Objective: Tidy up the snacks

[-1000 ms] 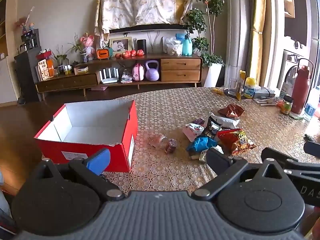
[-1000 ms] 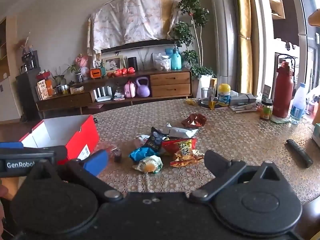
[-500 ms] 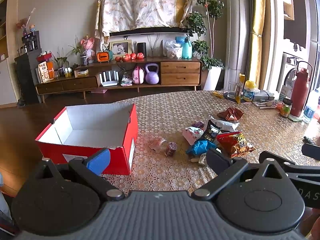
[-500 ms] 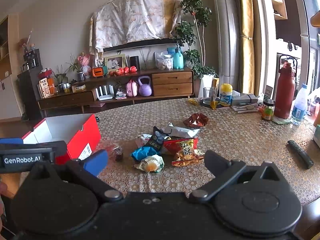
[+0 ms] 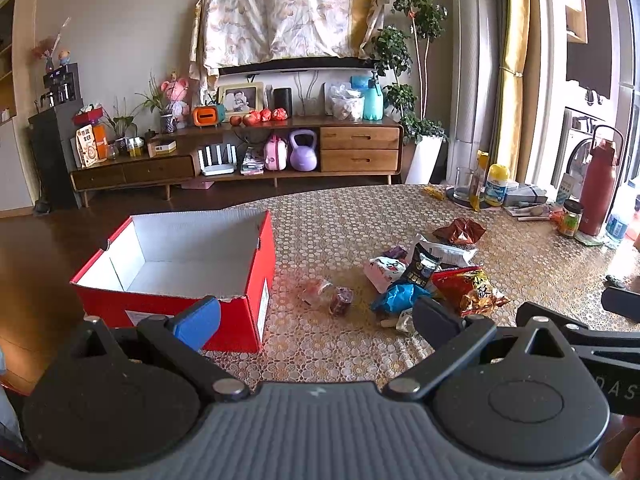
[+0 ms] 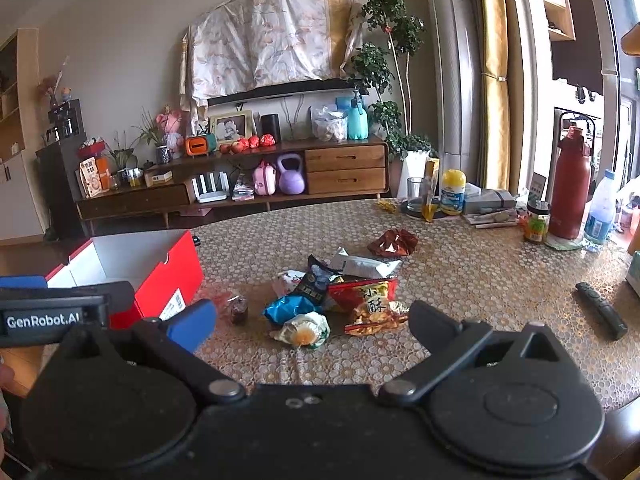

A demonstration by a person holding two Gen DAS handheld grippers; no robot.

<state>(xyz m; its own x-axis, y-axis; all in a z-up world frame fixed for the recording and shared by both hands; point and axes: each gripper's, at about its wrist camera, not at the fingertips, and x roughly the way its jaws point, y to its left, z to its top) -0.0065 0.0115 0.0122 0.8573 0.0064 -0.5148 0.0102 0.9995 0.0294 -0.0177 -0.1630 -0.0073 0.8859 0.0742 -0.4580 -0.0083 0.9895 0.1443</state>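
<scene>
— Where are the snacks?
— Piled on the table point(image 5: 340, 220), right of my empty red box point(image 5: 256, 280).
— Grippers?
— My left gripper point(image 5: 316, 318) and right gripper point(image 6: 312, 322) both gape, holding nothing.

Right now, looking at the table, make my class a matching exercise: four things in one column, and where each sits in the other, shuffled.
Things
1. red box
2. blue snack packet
3. red flask
4. black remote

Places
A. upright at the table's far right, beside a clear water bottle
B. lying alone on the cloth, right of the snack pile
C. open and empty at the table's left edge
D. at the pile's near left, beside a round cream packet

Pairs: 1-C, 2-D, 3-A, 4-B
</scene>
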